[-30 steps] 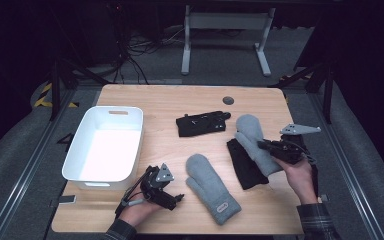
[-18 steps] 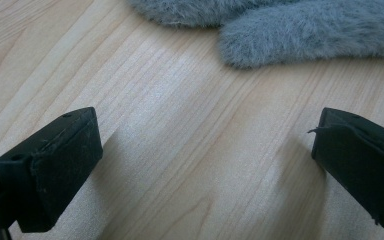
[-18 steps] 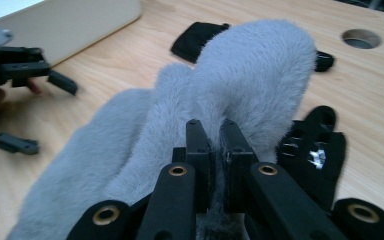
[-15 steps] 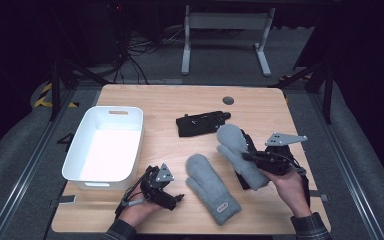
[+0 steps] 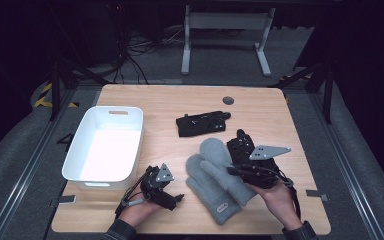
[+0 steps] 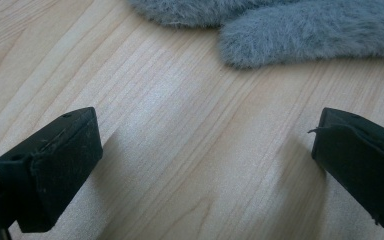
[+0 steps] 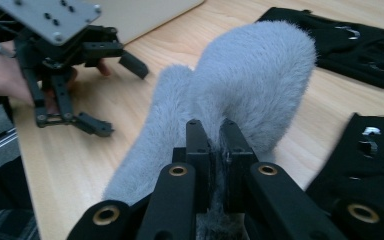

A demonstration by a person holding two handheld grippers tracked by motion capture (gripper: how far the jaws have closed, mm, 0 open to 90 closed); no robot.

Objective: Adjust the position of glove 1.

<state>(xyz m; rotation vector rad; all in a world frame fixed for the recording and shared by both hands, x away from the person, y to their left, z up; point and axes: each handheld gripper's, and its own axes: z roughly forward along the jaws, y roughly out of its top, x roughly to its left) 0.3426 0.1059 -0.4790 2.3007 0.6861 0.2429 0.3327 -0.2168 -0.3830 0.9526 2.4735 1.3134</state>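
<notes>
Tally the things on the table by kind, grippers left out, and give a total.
Grey fuzzy mittens: 2, one lying flat, one held over it by the right gripper.
Black gloves: 2, one toward the far edge, one under the right gripper.
White bins: 1.
Total: 5

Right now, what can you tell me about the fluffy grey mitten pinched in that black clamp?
The grey mitten looks like soft, fuzzy fleece, with a rounded fingertip end. The right gripper is shut on it, its black jaws pinching the fabric so the mitten arches up in front of them in the right gripper view. In the high view it lies partly over a second grey mitten, which rests on the wooden table and carries a small label near its cuff. A black glove lies apart, farther back.
</notes>
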